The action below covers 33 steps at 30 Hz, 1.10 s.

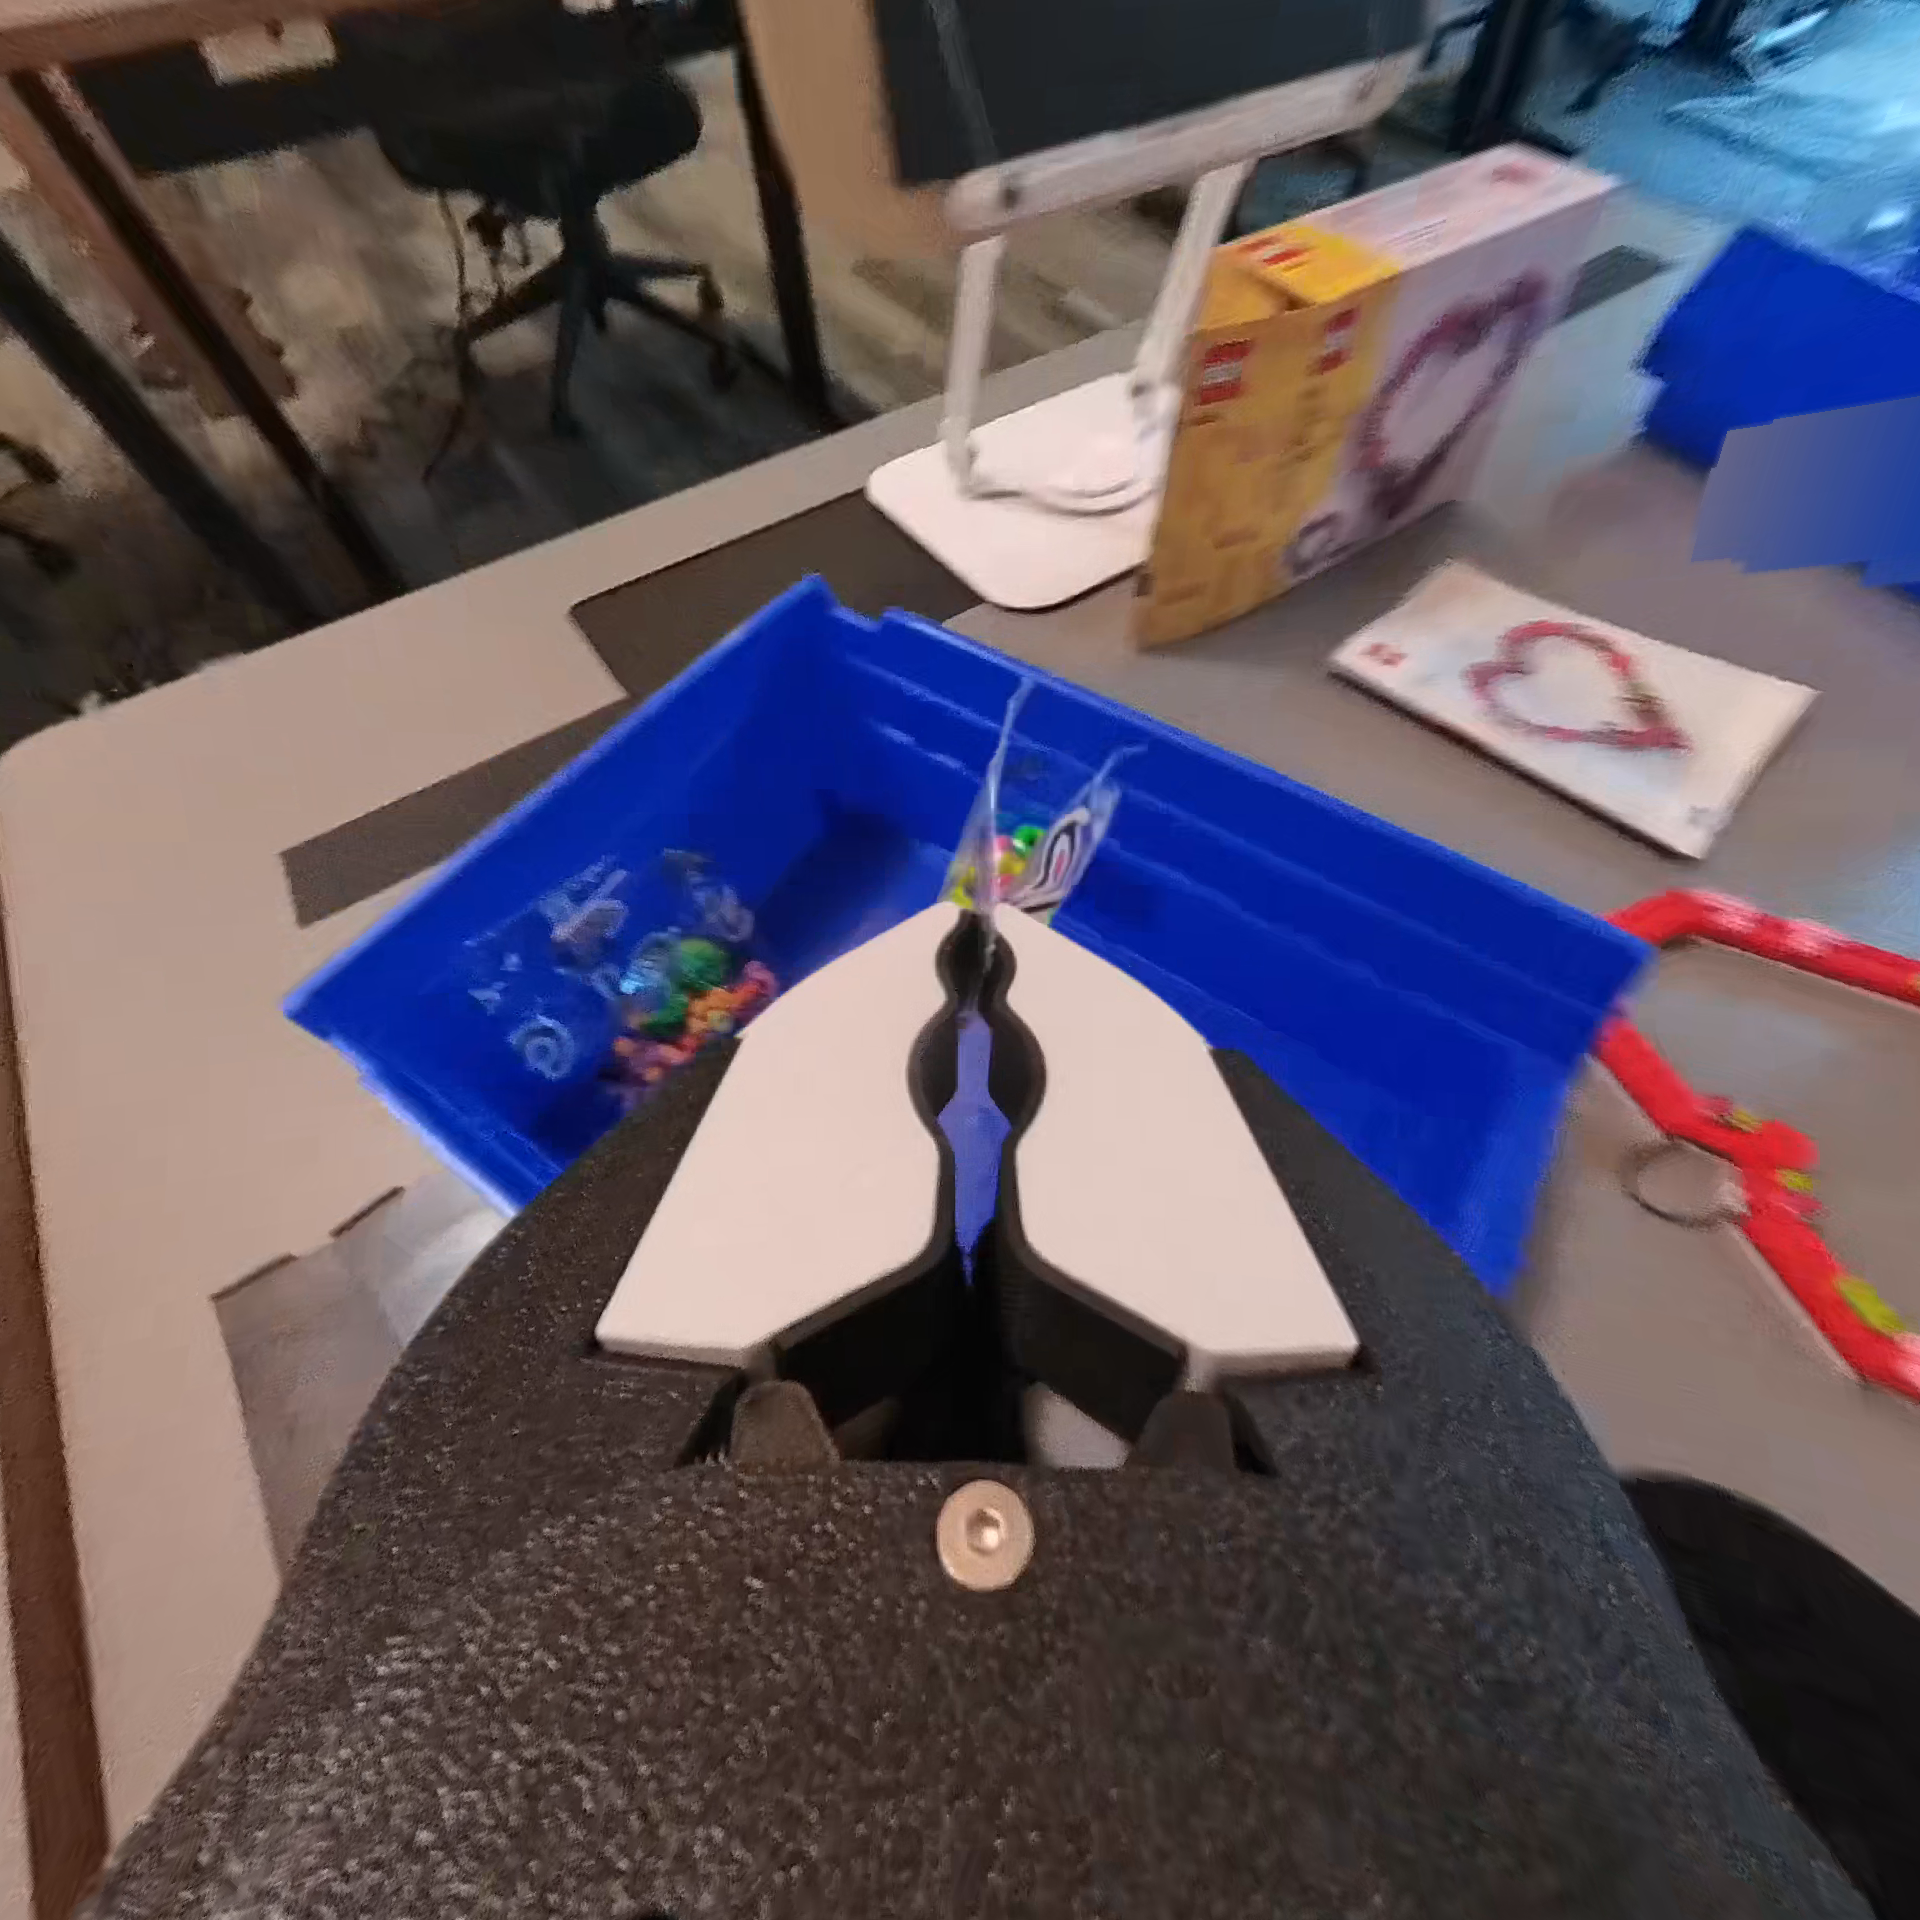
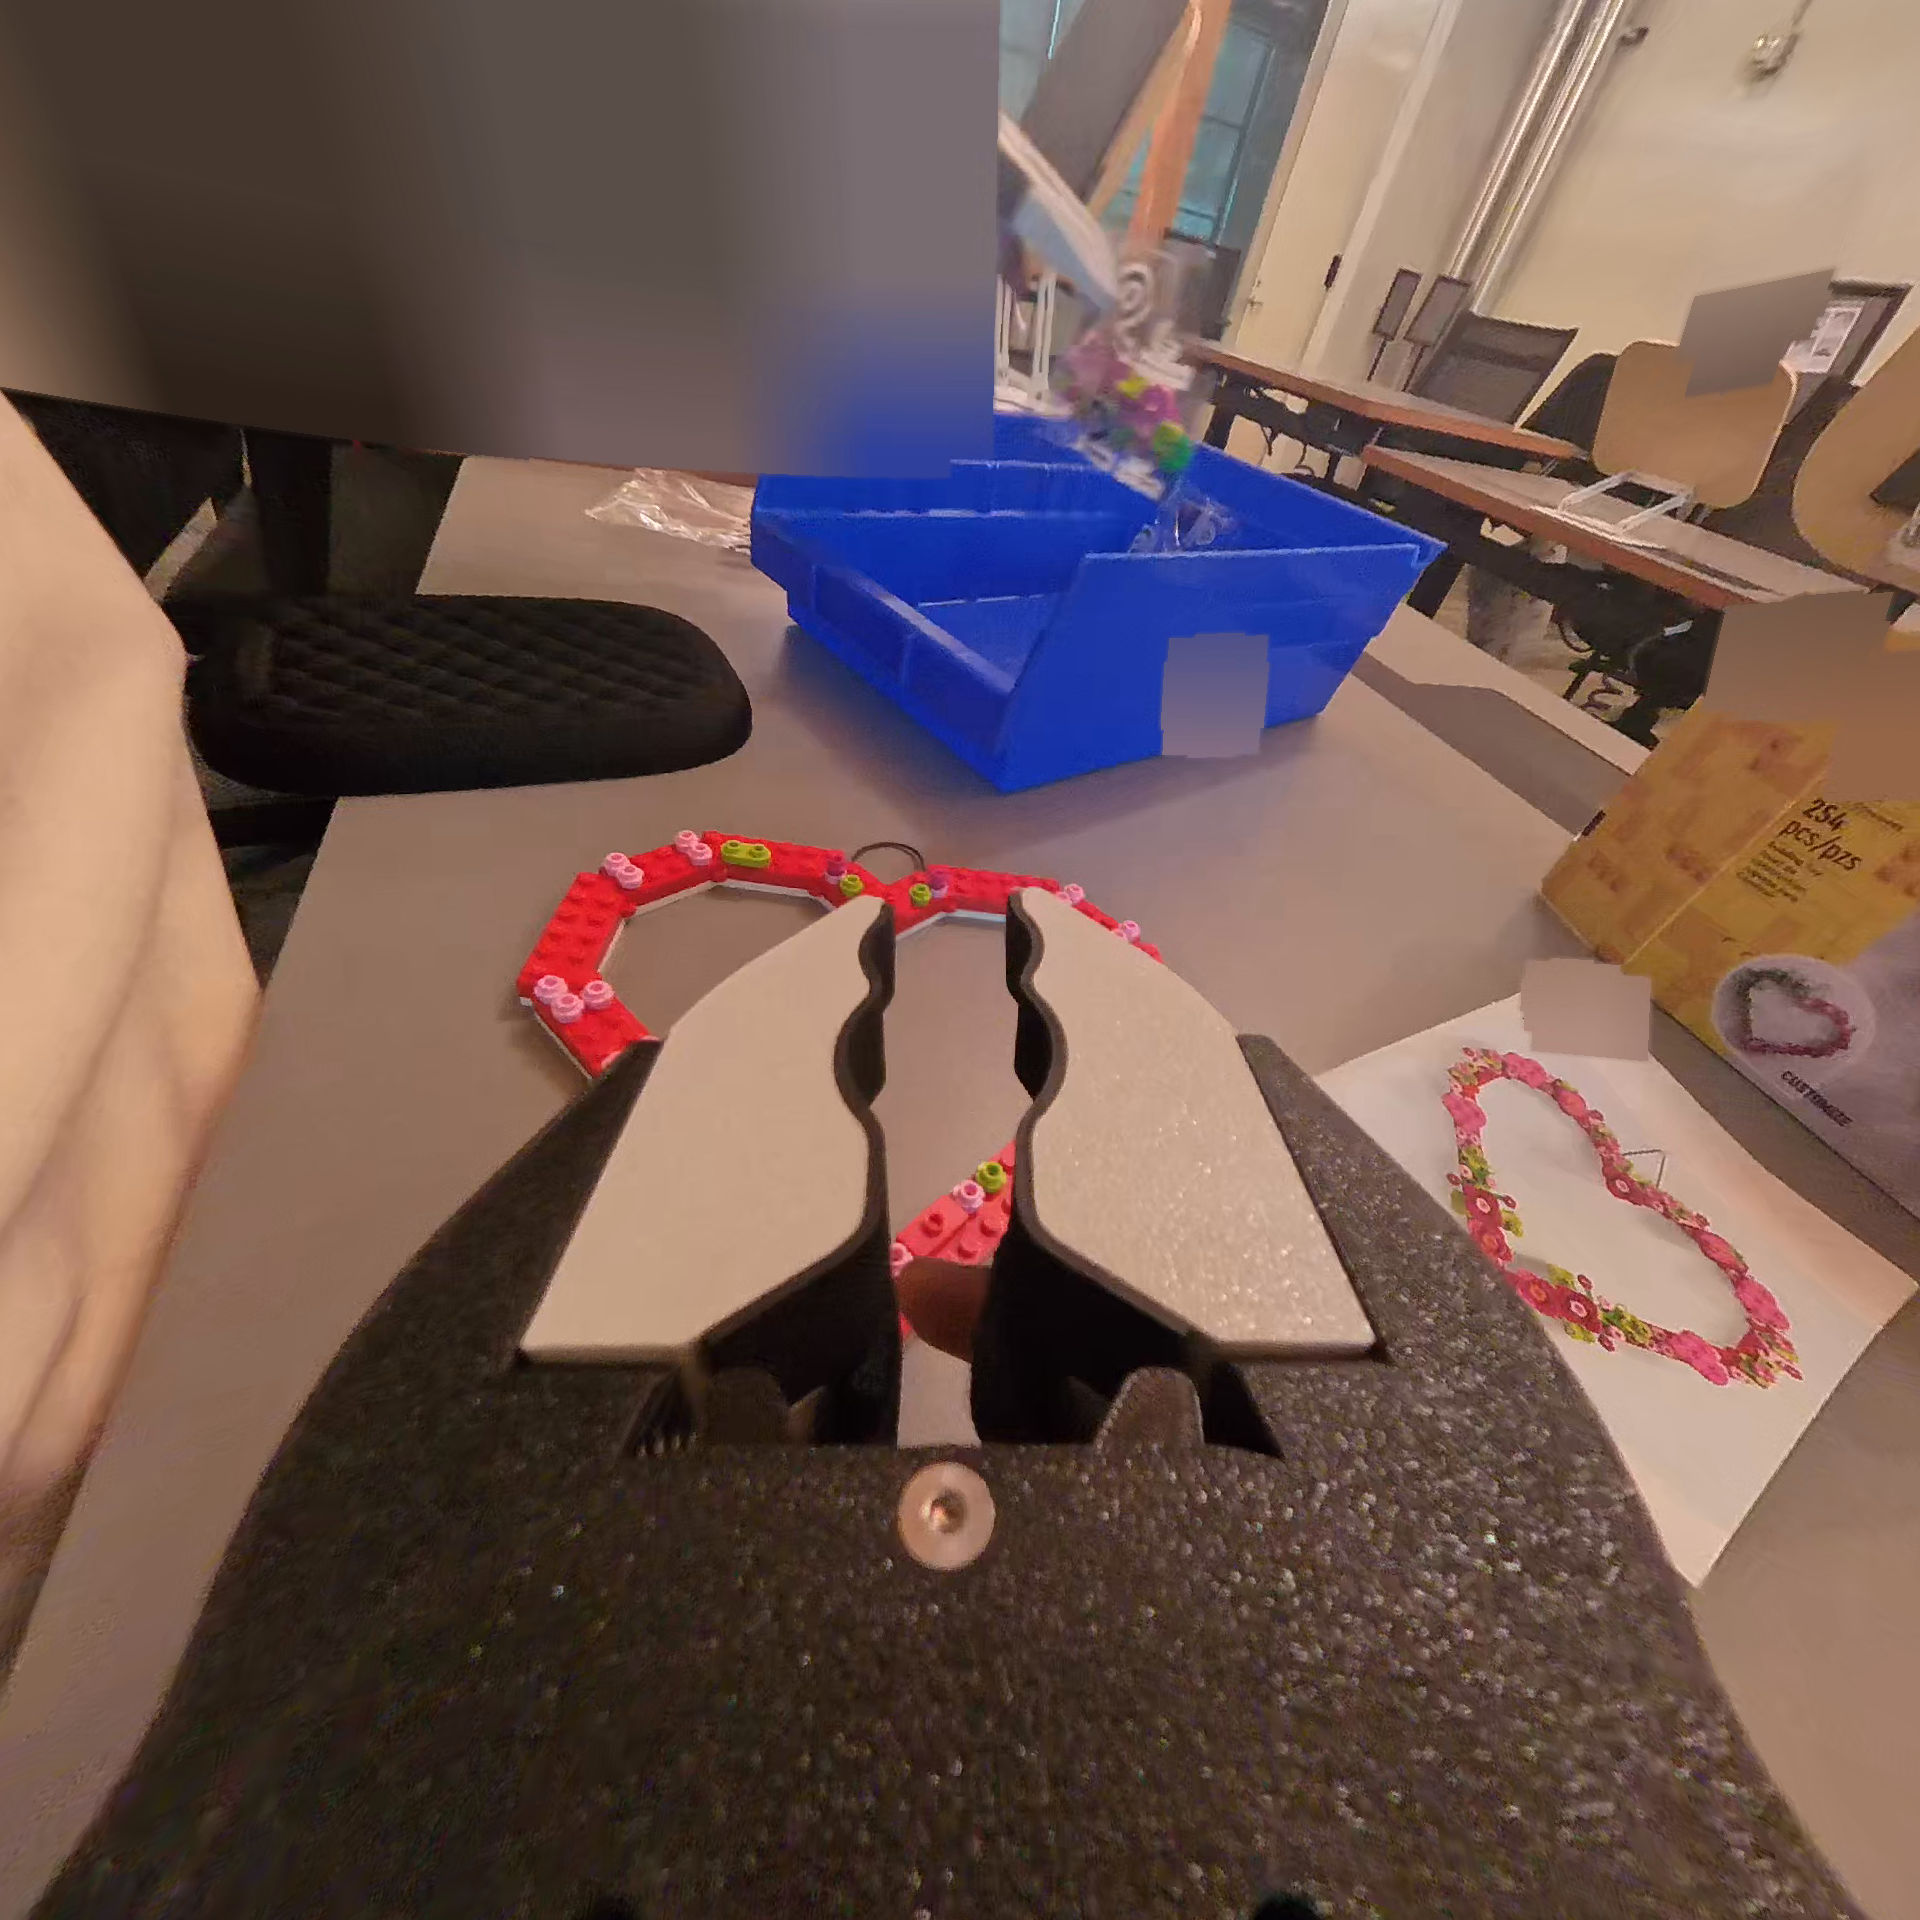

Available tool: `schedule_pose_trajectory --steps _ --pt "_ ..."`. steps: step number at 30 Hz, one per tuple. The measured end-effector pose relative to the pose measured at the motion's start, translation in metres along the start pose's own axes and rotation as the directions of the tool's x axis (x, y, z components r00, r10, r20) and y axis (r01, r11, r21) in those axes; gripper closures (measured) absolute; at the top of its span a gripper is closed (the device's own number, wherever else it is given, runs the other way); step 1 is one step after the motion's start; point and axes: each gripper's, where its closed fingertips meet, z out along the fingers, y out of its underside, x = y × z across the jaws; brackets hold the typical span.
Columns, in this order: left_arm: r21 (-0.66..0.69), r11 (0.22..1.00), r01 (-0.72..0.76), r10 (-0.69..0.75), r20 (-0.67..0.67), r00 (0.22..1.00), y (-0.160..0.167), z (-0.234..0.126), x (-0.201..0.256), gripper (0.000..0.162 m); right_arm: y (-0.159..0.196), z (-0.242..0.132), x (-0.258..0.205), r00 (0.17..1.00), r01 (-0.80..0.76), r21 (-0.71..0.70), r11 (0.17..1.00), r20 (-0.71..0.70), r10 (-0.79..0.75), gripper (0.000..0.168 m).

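My left gripper (image 1: 985, 914) is shut on the edge of a clear plastic bag (image 1: 1023, 831) of small coloured pieces and holds it above the blue bin (image 1: 1299, 935). A second clear bag (image 1: 634, 966) with coloured pieces lies in the bin's left part. In the right wrist view the held bag (image 2: 1127, 400) hangs blurred over the blue bin (image 2: 1091, 644). My right gripper (image 2: 945, 914) is open and empty, hovering over a red heart-shaped brick frame (image 2: 582, 945) with pink and green studs on the grey table.
A yellow and white toy box (image 1: 1340, 384) and a white stand (image 1: 1029, 499) stand behind the bin. An instruction booklet (image 2: 1621, 1247) with a heart picture lies to the right. A black chair seat (image 2: 457, 675) sits at the table's left edge. A person's arm (image 2: 94, 935) is at far left. My hands' fingertips stand some 35 centimeters from each other.
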Motion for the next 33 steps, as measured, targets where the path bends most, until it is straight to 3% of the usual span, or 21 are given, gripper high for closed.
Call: schedule_pose_trajectory --steps 5,13,18,20,25,29,33 --pt "-0.144 0.984 0.107 -0.085 0.15 0.985 0.009 0.071 -0.059 0.162 0.006 -0.002 0.008 0.999 0.026 -0.042 0.999 -0.028 -0.027 0.147" --pt "-0.277 0.949 0.148 -0.103 0.169 0.98 0.026 0.125 -0.051 0.162 0.008 -0.005 0.021 0.998 0.04 -0.068 0.997 -0.044 -0.043 0.147" --pt "-0.237 0.971 0.037 0.012 0.203 0.979 0.034 0.146 -0.039 0.162 0.003 -0.004 0.024 0.997 0.061 -0.052 0.997 -0.032 -0.063 0.147" --pt "-0.259 0.964 -0.061 0.109 0.176 0.978 0.038 0.151 -0.027 0.152 0.004 -0.003 0.024 0.998 0.06 -0.052 0.997 -0.03 -0.062 0.147" --pt "-0.248 0.969 -0.021 0.064 0.166 0.984 0.025 0.139 -0.021 0.129 0.006 -0.003 0.022 0.998 0.066 -0.072 0.995 -0.006 -0.067 0.146" --pt "-0.253 0.967 -0.028 0.053 0.091 0.994 0.006 0.108 -0.019 0.126 0.002 -0.003 0.023 0.996 0.087 -0.095 0.992 0.012 -0.086 0.145" --pt "-0.337 0.932 -0.136 0.18 0.102 0.978 0.003 0.07 -0.046 0.137 -0.001 -0.001 0.026 0.996 0.092 -0.087 0.992 0.004 -0.092 0.145"
